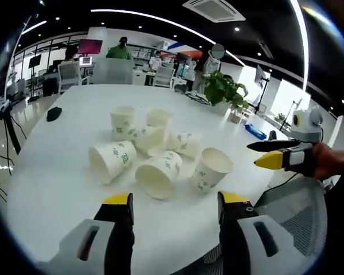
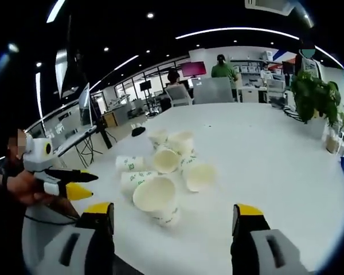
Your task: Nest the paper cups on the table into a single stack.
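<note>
Left gripper view first: the white paper cups with green leaf print (image 1: 155,154) are dumped in a loose cluster mid-way across the big white round worktop (image 1: 57,183), most tipped on their sides with mouths facing all over the place, a couple upright at the far side. Nothing's nested yet, so I'd say this is the very start. The left gripper (image 1: 175,206) hangs at the near edge with its jaws wide apart and empty, aimed straight at the pile, which looks like lining up a first pick. Off to the right, the right gripper (image 1: 266,153) is held out by a hand (image 1: 331,160), jaws nearly together, holding nothing.

Right gripper view: same cluster (image 2: 166,169) seen from the other side, nearest cup mouth-on. The right gripper (image 2: 175,220) hovers well short of it. The left gripper (image 2: 80,183) pokes in from the left.
</note>
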`<state>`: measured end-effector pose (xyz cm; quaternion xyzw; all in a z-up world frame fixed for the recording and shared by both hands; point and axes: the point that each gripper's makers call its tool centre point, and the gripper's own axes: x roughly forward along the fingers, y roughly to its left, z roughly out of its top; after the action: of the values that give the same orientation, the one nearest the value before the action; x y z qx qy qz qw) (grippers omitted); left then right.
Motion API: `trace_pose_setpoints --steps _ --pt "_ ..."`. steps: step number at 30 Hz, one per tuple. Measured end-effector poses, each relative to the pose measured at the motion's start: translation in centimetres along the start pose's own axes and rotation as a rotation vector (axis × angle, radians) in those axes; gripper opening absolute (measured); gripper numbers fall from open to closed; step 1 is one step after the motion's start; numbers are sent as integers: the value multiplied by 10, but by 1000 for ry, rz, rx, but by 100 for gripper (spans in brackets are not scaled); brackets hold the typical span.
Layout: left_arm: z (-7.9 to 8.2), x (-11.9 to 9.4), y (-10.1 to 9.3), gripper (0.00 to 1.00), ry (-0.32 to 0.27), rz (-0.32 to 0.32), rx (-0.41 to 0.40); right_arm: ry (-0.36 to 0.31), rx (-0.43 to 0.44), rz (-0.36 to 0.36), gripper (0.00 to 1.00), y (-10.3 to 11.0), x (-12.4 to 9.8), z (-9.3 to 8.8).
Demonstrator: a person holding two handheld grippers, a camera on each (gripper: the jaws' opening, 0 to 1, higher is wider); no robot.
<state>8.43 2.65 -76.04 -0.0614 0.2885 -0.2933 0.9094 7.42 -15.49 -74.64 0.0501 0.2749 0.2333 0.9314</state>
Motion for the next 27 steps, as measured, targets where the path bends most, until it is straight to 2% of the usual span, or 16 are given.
trace_pose_setpoints --steps 5,10,19,27 --pt "-6 4 2 57 23 -7 -14 -10 21 -18 86 -1 -4 -2" --pt "-4 6 1 55 34 -7 -17 -2 20 -19 86 1 -6 -4" --pt "-10 15 11 52 51 4 -42 -3 26 4 81 3 -3 -6" --pt "-9 23 7 51 53 2 -56 -15 41 11 81 3 -4 -5"
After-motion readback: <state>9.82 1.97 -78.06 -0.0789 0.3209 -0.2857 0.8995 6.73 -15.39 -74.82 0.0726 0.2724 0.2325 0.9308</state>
